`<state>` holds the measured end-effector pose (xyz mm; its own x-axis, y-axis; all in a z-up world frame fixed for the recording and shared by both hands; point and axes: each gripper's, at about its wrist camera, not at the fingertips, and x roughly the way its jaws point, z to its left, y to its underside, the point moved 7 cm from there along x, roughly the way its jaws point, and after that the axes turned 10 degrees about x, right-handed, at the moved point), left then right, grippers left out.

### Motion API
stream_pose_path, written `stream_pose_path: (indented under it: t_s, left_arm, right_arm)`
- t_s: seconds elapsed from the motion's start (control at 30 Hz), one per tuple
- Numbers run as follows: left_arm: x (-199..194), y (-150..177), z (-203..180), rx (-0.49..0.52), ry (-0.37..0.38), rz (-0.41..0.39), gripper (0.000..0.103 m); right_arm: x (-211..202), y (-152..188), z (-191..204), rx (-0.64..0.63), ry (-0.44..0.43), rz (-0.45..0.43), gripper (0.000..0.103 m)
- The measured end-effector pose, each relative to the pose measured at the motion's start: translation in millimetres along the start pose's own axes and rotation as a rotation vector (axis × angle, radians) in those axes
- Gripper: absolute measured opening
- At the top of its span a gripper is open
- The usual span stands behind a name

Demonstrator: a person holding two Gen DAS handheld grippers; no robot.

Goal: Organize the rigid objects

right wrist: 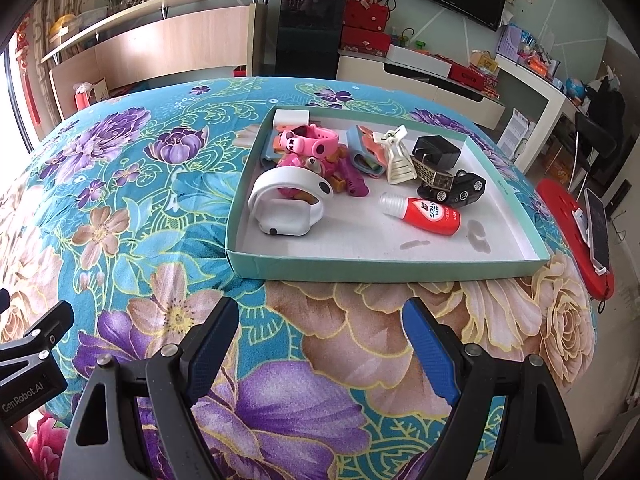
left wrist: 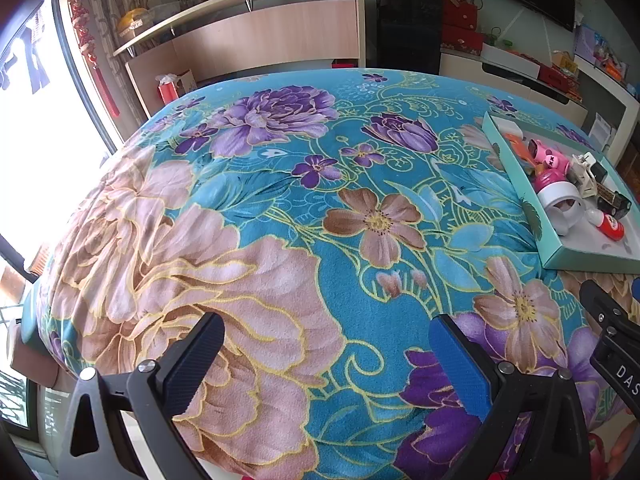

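A shallow teal box lid rests on the flowered blanket and holds several small objects: a white watch, a pink watch, a red and white bottle, a black toy car, a cream clip and a black plug. My right gripper hovers open above the blanket just in front of the lid's near wall, nothing between its blue pads. My left gripper stands open over bare blanket, to the left of the lid.
The flowered blanket covers a rounded table. A red stool with a phone on a stand sits off the right edge. Wooden counter, black cabinet and white shelves stand behind.
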<state>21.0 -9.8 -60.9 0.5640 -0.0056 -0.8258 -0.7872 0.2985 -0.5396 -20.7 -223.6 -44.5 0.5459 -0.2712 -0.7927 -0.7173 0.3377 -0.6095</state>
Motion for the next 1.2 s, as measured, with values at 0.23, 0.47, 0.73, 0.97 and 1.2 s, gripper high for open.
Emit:
stream_pose_path:
  t_s: [0.23, 0.47, 0.73, 0.97, 1.2]
  left_arm:
    - [2.6, 0.8, 0.1, 0.001, -0.003, 0.012, 0.103]
    - [3.7, 1.2, 0.4, 0.001, -0.004, 0.017, 0.103]
    - [2.3, 0.5, -0.7, 0.006, -0.005, 0.010, 0.103]
    - [0.8, 0.4, -1.0, 0.010, -0.003, 0.007, 0.103]
    - [-0.7, -0.3, -3.9, 0.026, -0.008, -0.002, 0.103]
  right_arm:
    - [0.9, 0.3, 0.2, -0.002, 0.001, 0.004, 0.085]
    - [2.1, 0.5, 0.4, -0.001, 0.000, 0.009, 0.085]
    - [2.3, 0.1, -1.9, 0.014, -0.007, 0.012, 0.085]
    - [1.6, -0.1, -3.7, 0.023, -0.010, 0.009, 0.085]
    - [1.6, 0.1, -4.2, 0.026, -0.010, 0.011, 0.085]
